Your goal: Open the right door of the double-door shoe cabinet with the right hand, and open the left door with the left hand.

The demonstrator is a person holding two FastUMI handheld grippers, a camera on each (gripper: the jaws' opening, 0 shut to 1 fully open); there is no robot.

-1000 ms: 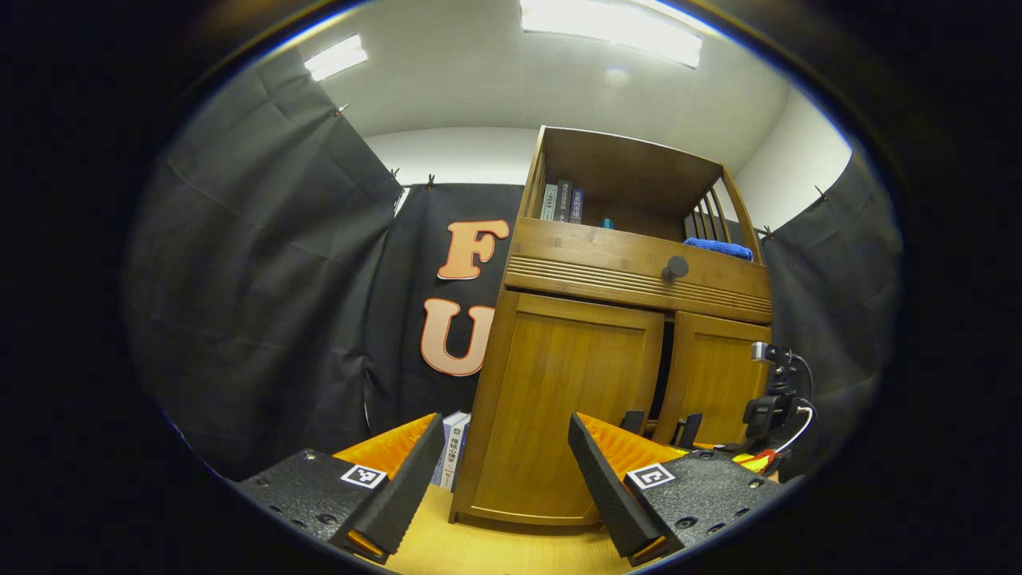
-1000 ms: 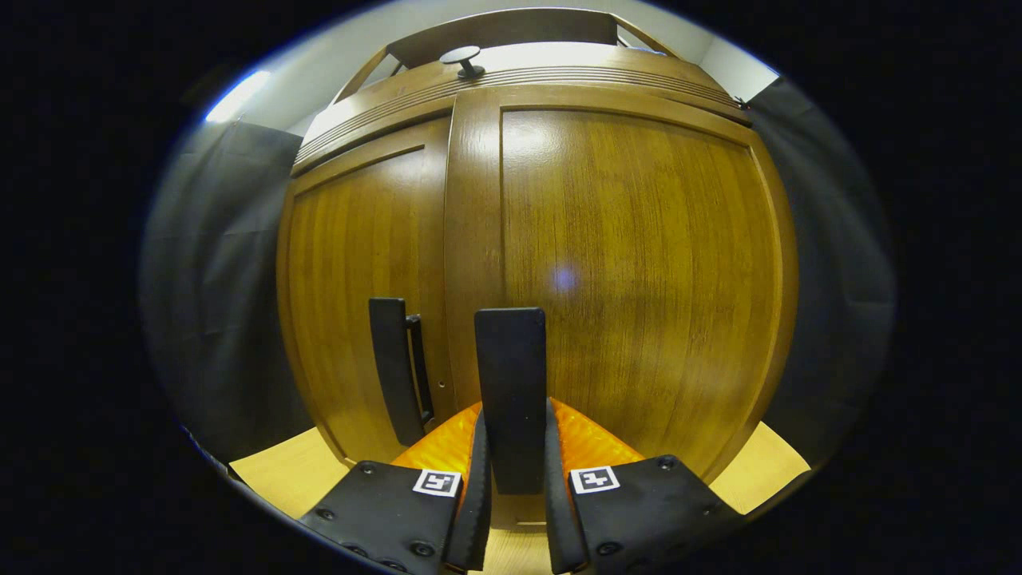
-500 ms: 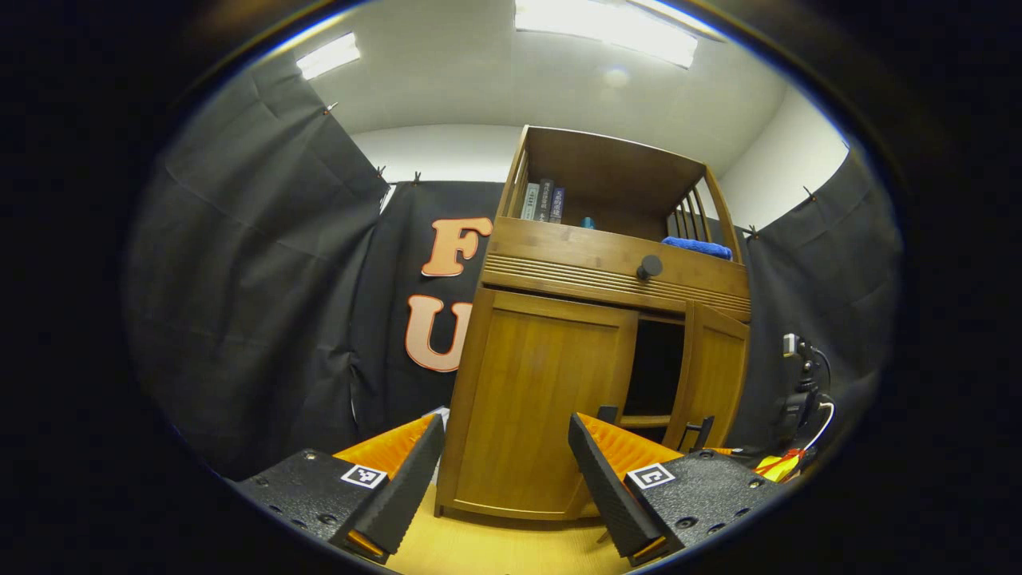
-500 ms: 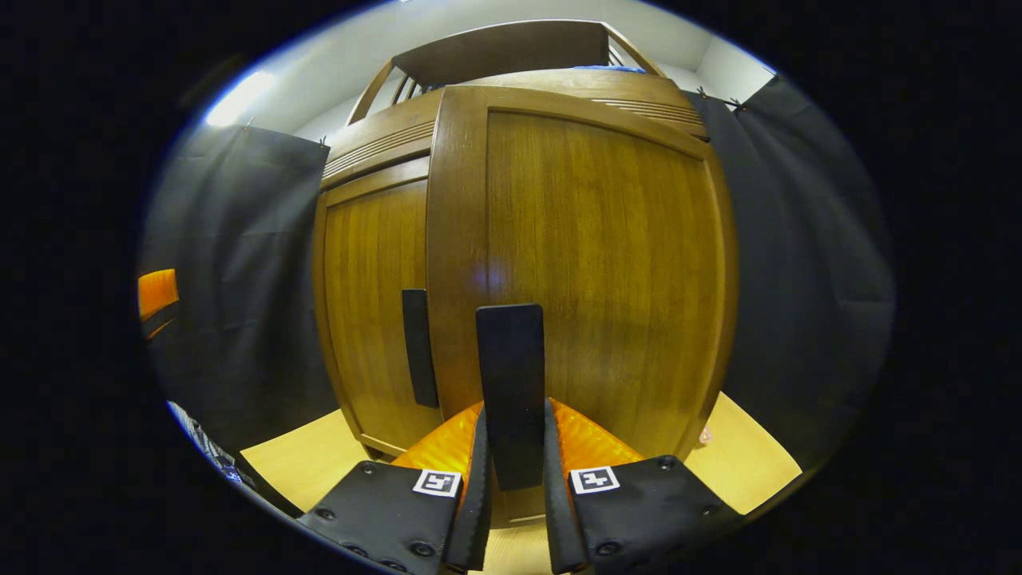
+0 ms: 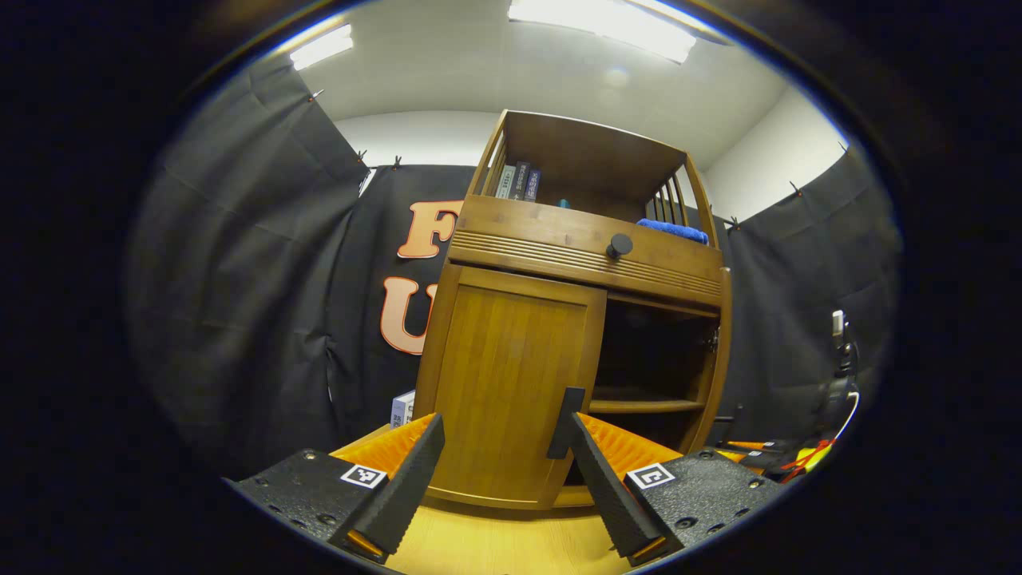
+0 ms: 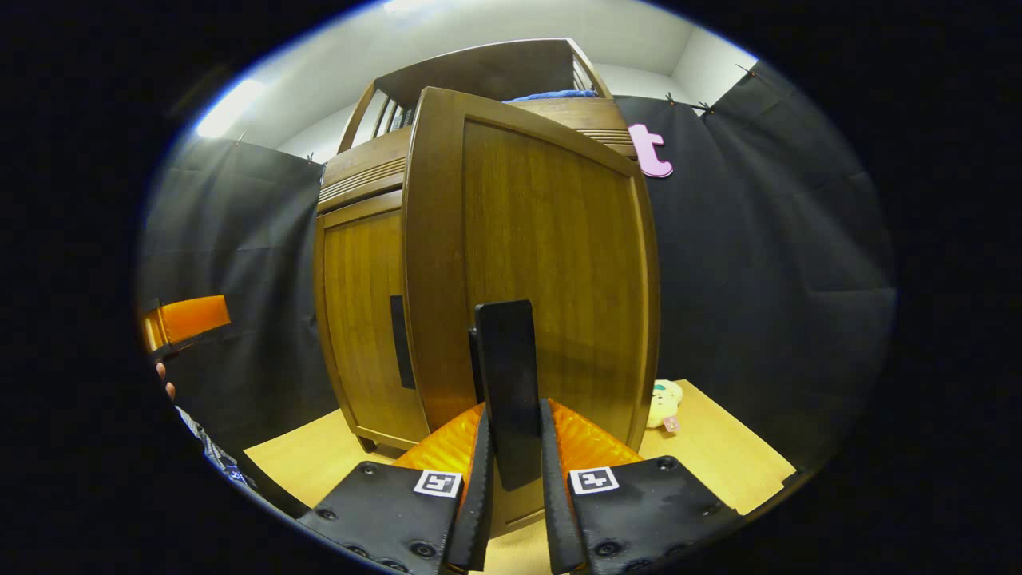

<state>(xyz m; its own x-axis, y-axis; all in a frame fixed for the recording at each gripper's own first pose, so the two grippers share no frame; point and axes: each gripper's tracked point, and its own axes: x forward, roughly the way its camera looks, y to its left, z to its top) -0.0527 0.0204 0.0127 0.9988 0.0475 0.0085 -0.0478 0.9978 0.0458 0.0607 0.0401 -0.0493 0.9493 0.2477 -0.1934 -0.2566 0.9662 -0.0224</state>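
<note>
Right gripper view: right tongs (image 6: 511, 487) clamped on the right door's vertical handle (image 6: 508, 391), both fingers pressed to its sides. Right door (image 6: 551, 263) swung out toward the camera, its free edge at left, hiding the cabinet interior. Left door (image 6: 359, 311) sits shut behind it, handle (image 6: 398, 342) seen as a dark bar. Far left, the other gripper (image 6: 185, 319) with a fingertip of the hand beneath it. A small plush toy (image 6: 664, 402) lies on the wooden worktop (image 6: 718, 455) right of the cabinet.

Left gripper view: left tongs (image 5: 507, 487) spread apart, holding nothing, near the left door (image 5: 511, 375); that door's handle (image 5: 564, 423) stands just above the right finger, contact unclear. Right half of the shoe cabinet (image 5: 575, 319) gapes open, dark inside, one shelf (image 5: 643, 406) visible. Drawer knob (image 5: 619, 244) above; books (image 5: 517, 182) and blue cloth (image 5: 675, 231) on the top shelf. Free worktop in front of the cabinet base.
</note>
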